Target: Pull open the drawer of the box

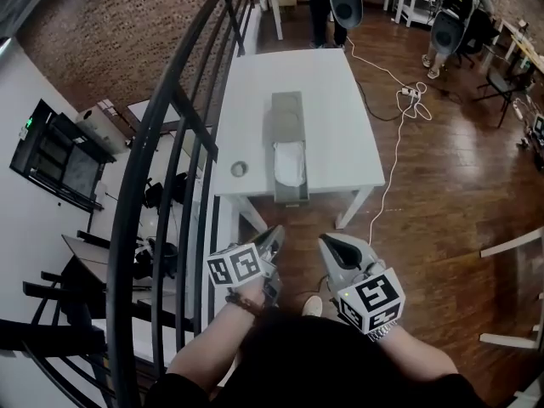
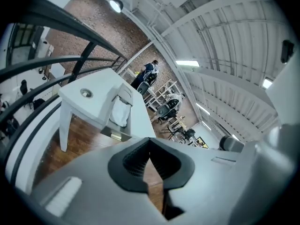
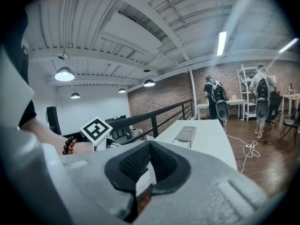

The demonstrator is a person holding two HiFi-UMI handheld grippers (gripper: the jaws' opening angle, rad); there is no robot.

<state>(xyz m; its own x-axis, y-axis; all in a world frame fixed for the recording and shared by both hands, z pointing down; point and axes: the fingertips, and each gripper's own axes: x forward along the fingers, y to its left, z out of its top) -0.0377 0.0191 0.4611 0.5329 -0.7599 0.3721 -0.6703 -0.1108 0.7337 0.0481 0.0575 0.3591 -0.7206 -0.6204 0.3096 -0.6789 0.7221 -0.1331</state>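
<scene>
Head view: the table [image 1: 331,83] carries the box [image 1: 286,113], which lies lengthwise down the table's middle. Its drawer [image 1: 291,195] stands drawn out toward the table's near edge, with a white cloth [image 1: 287,164] lying inside. By that, the pull looks done, since the drawer's front reaches about to the near edge.

That would explain the tools. The left gripper [image 1: 274,238] and right gripper [image 1: 327,245] hang side by side off the table's near edge, clear of it and of the drawer. Both have their jaws pressed together on nothing, as each gripper view confirms. They seem parked there, well apart from the work, rather than lined up for a reach.

A black railing [image 1: 170,100] curves along the table's left side, close enough to hem in a wide swing of the left arm. A white cable [image 1: 393,168] trails over the floor off the table's right side. A person [image 1: 321,11] stands beyond the table's far end. A small round ring [image 1: 239,169] sits on the table just left of the drawer, not touching it. Nothing lies between the grippers and the drawer's front.
</scene>
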